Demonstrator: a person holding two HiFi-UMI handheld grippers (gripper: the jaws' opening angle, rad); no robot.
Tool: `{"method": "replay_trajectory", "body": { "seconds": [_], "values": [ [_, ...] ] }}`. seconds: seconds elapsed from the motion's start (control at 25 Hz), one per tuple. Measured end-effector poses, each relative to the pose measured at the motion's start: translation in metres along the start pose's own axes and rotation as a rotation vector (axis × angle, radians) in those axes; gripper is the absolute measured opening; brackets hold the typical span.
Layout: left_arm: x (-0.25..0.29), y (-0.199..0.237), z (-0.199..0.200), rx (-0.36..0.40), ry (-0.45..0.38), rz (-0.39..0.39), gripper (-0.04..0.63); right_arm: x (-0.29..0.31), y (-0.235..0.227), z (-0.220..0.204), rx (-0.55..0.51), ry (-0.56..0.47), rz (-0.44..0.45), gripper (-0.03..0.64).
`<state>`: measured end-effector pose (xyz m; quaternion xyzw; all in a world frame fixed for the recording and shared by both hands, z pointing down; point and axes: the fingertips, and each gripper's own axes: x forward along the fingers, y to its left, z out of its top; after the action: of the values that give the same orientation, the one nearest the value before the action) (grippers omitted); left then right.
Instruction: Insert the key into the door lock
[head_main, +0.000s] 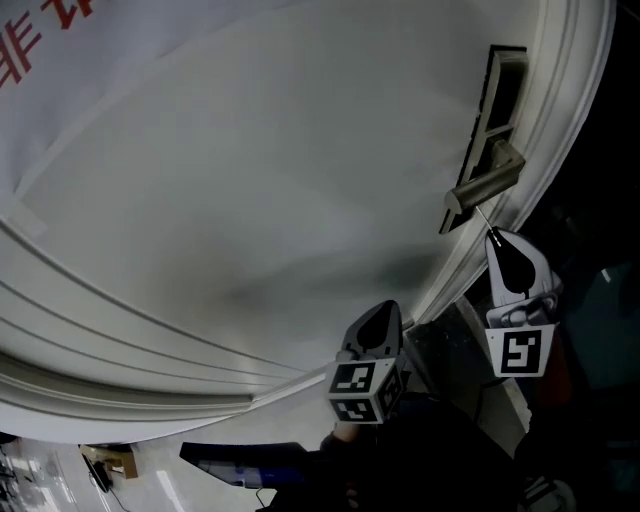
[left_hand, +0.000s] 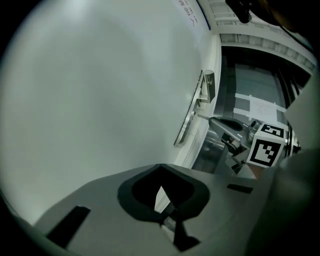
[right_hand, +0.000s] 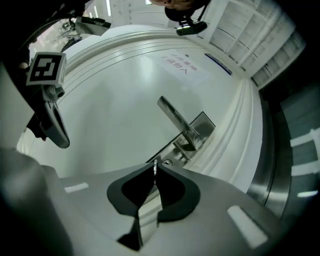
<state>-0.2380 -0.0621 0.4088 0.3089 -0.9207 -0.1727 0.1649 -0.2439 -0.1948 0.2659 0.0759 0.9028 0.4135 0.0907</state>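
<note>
In the head view the left tool (head_main: 383, 312) hung at lower centre before the white door (head_main: 250, 150); its own view showed the jaws pressed together on nothing. Further right, the right tool (head_main: 493, 238) pointed up at the lever handle (head_main: 487, 183). Only the right gripper view showed the keyhole (right_hand: 166, 163), at centre frame below the handle. The key (right_hand: 155, 169), pinched between the jaws, had its tip just beside the keyhole.

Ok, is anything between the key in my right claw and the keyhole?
Nothing visible. The key, pinched in the right claw, has its tip close to the keyhole. The lever handle sits above that line, not across it, and the left claw is off to the side.
</note>
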Motion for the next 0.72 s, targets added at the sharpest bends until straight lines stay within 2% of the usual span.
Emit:
{"method": "replay_trajectory", "body": {
  "seconds": [0.2, 0.4, 0.52, 0.72],
  "values": [
    [0.019, -0.014, 0.002, -0.002, 0.008, -0.035, 0.000, 0.010, -0.017, -0.006, -0.170, 0.011, -0.024, 0.012],
    [0.032, -0.029, 0.008, 0.004, 0.008, -0.052, 0.000, 0.014, -0.023, -0.013, -0.348, 0.025, -0.003, 0.012],
    [0.037, -0.032, 0.008, -0.004, -0.003, -0.052, 0.000, 0.018, -0.022, -0.014, -0.407, 0.018, 0.011, 0.012],
    [0.043, -0.037, 0.008, -0.008, -0.009, -0.053, 0.000, 0.021, -0.023, -0.014, -0.439, -0.006, 0.022, 0.012]
  ]
}}
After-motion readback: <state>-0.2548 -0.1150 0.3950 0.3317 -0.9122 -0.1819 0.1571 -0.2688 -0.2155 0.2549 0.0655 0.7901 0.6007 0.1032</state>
